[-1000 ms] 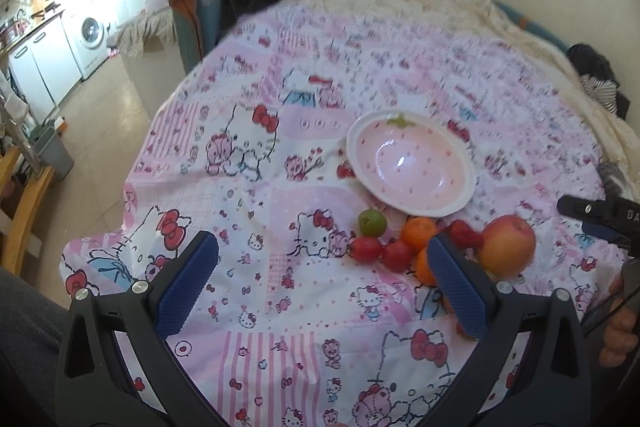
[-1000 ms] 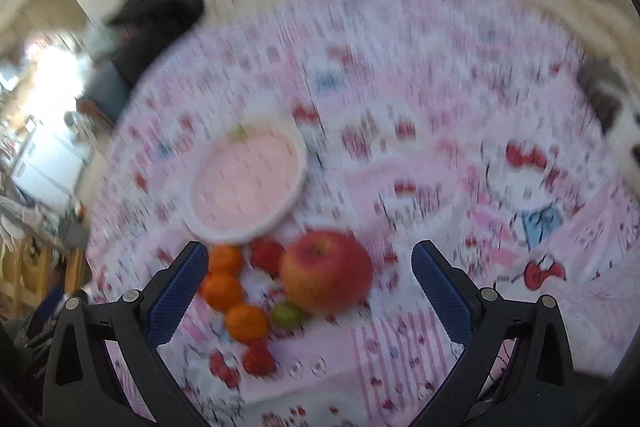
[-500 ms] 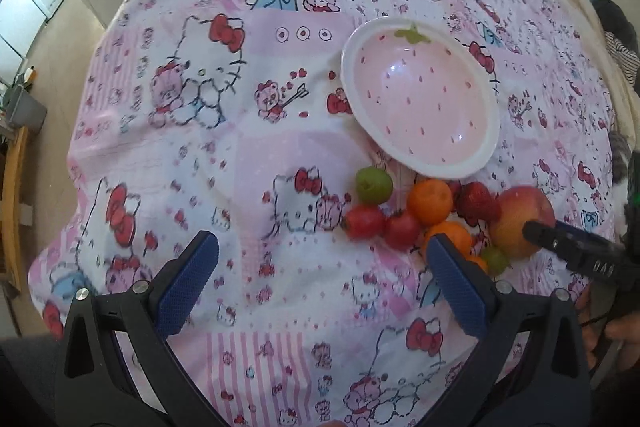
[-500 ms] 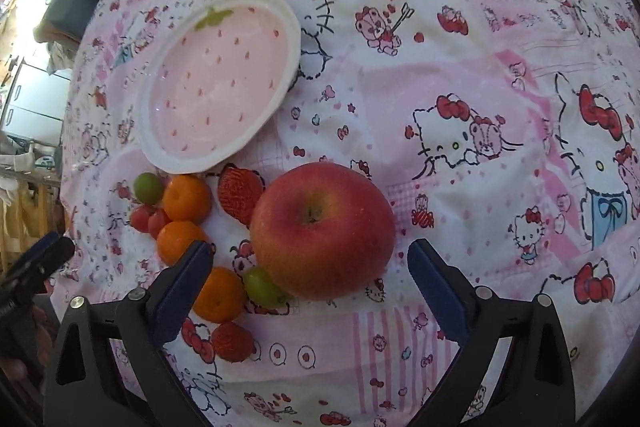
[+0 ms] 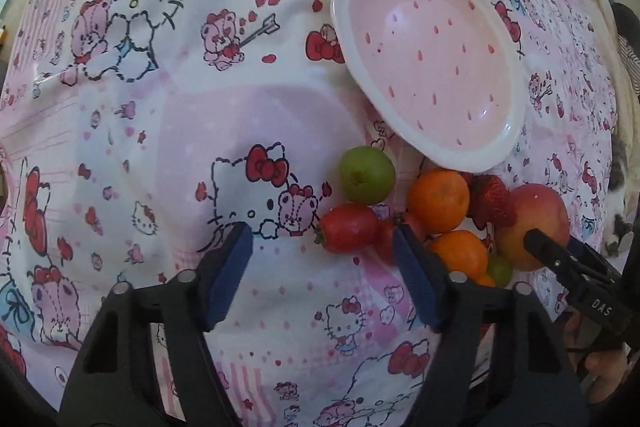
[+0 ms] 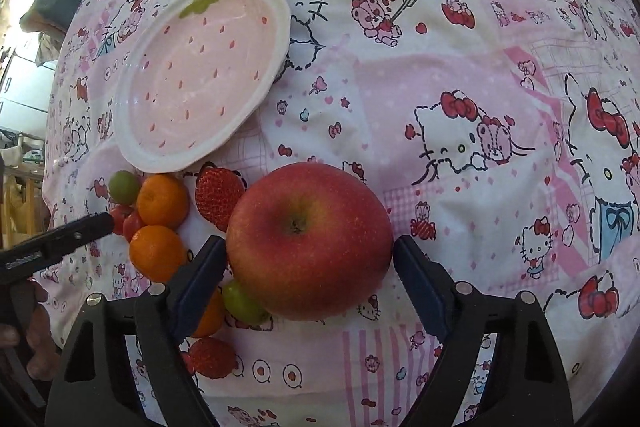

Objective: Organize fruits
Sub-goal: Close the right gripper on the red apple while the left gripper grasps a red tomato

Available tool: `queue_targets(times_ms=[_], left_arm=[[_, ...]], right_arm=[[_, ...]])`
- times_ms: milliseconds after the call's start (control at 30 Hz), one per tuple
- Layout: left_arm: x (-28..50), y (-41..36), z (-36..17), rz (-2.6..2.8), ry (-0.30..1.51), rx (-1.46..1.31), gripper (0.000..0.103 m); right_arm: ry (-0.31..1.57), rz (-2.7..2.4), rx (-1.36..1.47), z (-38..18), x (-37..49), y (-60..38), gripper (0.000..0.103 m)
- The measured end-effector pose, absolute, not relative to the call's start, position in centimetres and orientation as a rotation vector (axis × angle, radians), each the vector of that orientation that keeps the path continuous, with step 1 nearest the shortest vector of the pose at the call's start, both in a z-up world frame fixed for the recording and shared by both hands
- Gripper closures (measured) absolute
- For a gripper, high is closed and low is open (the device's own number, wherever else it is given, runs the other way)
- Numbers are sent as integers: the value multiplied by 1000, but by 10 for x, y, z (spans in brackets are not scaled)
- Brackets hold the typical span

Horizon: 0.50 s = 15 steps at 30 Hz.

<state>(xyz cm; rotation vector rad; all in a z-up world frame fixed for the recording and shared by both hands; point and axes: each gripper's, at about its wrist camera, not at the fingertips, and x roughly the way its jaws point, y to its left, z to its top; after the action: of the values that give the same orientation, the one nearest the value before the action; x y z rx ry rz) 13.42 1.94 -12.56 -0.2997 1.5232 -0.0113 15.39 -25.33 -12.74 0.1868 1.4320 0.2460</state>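
A pink strawberry-print plate (image 5: 340, 27) (image 6: 280, 39) lies empty on the cloth. Below it the fruit is bunched together: a green fruit (image 5: 367, 175), cherry tomatoes (image 5: 348, 227), oranges (image 5: 439, 201), a strawberry (image 5: 490, 201) and a big red apple (image 5: 536, 215) (image 6: 308, 239). My left gripper (image 5: 322, 259) points down, its jaws closing. The nearest tomato lies just past its fingertips, untouched. My right gripper (image 6: 308, 247) straddles the apple, jaws closing, with the pads close beside its two sides. The apple rests on the cloth.
A pink cartoon-cat cloth (image 5: 200, 107) covers the table. A small green fruit (image 6: 244, 301), an orange (image 6: 210, 315) and a strawberry (image 6: 212, 357) lie by the right gripper's left finger. A person's hand (image 6: 36, 307) holds the left gripper at the table's edge.
Both grippers dropped toward the fruit and tipped downward. Their jaws narrowed, the left much more. The apple now sits between the right fingers.
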Motion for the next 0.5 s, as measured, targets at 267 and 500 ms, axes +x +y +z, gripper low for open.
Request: queue_targets(times_ms=[267, 500], left_arm=[[139, 19, -129, -13, 1522, -369, 59], [143, 13, -133, -18, 1525, -419, 68]], right_arm=[[1423, 240, 187, -128, 154, -251, 16], [1420, 243, 177, -130, 155, -250, 15]])
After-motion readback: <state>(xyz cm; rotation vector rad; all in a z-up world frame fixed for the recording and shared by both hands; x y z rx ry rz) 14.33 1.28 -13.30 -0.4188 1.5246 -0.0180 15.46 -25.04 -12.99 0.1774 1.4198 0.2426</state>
